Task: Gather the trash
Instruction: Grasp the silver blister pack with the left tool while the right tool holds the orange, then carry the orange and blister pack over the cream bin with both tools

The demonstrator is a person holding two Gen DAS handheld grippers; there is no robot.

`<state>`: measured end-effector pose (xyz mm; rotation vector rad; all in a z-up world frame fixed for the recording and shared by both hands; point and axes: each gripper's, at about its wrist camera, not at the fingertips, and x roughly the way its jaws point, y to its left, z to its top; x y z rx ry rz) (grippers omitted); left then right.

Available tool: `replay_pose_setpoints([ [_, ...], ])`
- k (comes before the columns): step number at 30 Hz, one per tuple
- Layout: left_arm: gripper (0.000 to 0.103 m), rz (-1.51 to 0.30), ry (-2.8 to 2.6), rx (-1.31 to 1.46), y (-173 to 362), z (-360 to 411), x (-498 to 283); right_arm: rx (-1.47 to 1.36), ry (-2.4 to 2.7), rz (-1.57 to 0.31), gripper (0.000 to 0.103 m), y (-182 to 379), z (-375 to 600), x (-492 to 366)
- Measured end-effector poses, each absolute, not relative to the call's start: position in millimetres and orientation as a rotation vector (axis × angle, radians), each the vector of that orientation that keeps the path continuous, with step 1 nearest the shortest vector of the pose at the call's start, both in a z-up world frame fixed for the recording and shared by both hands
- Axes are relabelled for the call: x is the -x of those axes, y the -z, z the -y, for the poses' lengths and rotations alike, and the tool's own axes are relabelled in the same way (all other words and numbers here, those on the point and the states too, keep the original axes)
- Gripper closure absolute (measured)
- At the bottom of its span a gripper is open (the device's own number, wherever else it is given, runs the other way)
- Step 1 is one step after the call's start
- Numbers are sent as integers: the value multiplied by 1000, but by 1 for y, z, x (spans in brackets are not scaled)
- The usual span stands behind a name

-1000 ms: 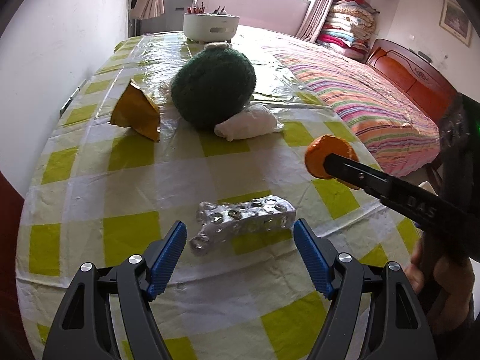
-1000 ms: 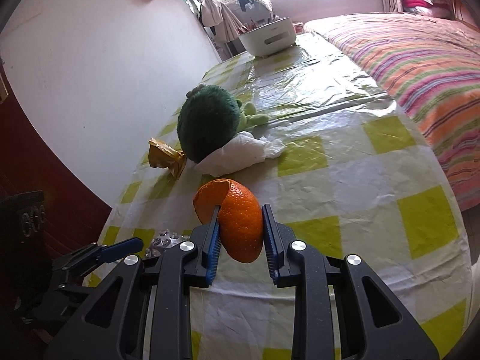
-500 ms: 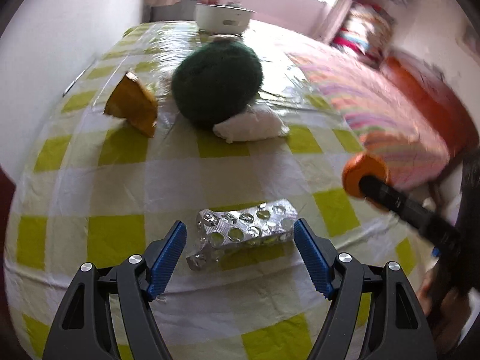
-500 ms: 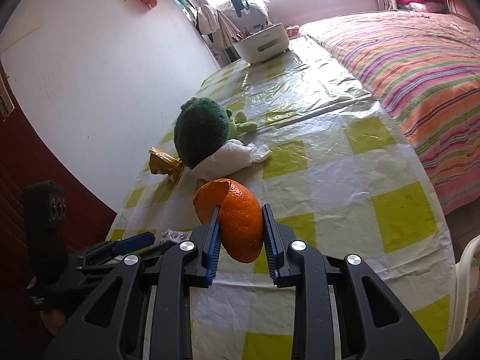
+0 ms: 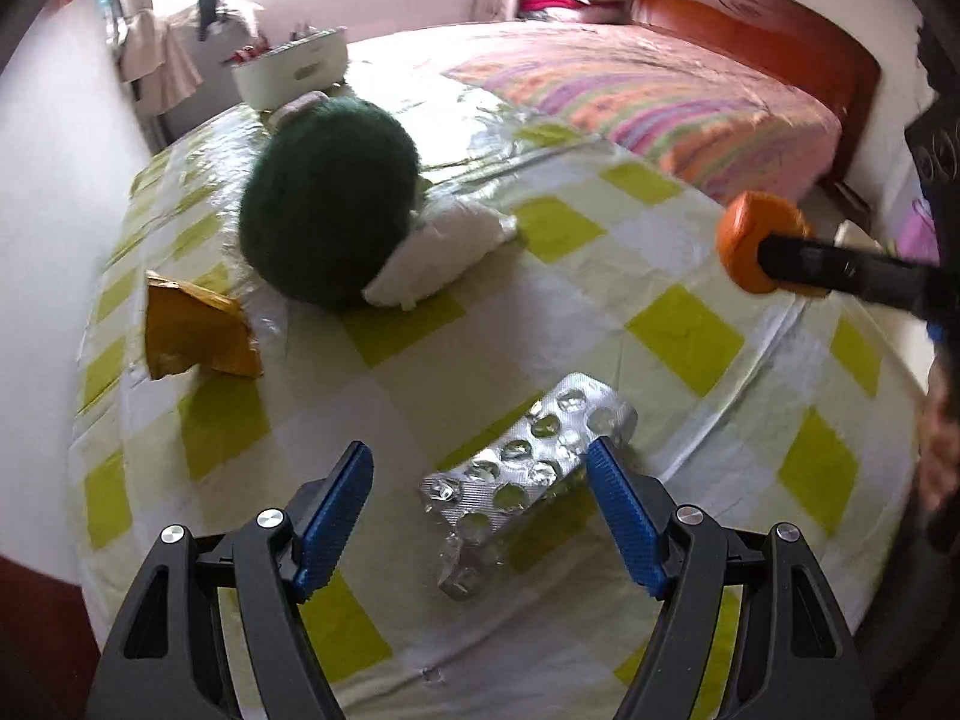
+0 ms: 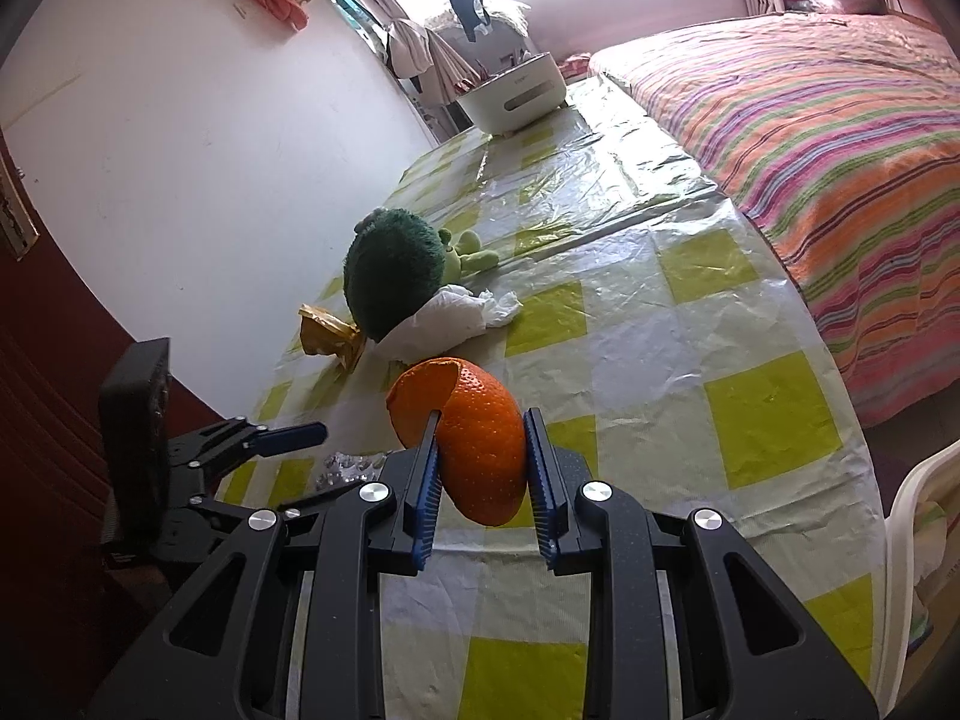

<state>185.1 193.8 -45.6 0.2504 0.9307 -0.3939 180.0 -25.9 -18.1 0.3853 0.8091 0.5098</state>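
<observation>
My right gripper [image 6: 483, 480] pinches a curled piece of orange peel [image 6: 474, 444], bright and dimpled with a torn upper edge, held above the checked surface [image 6: 660, 360]. My left gripper [image 5: 480, 504] is spread wide around a crumpled silver blister pack [image 5: 528, 468], its pockets punched out, lying flat on the surface near the front edge.
</observation>
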Motion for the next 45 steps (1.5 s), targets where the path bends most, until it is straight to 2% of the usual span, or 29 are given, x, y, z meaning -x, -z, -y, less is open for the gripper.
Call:
replay_pose_setpoints([
  [16,32,-1002,552,-331,60,-161,-165,-429,-512,-817,78,22,32,-181],
  [18,35,-999,562,-331,59,-156,-161,-437,-510,-816,78,21,33,-181],
  [23,54,-987,577,-314,55,-149,-157,-438,-505,-815,78,21,34,-181],
  [27,63,-985,566,-277,55,-150,-160,-438,-505,-813,78,21,34,-181],
  [45,63,-872,544,-184,44,-134,-155,-454,-470,-753,78,10,54,-174],
])
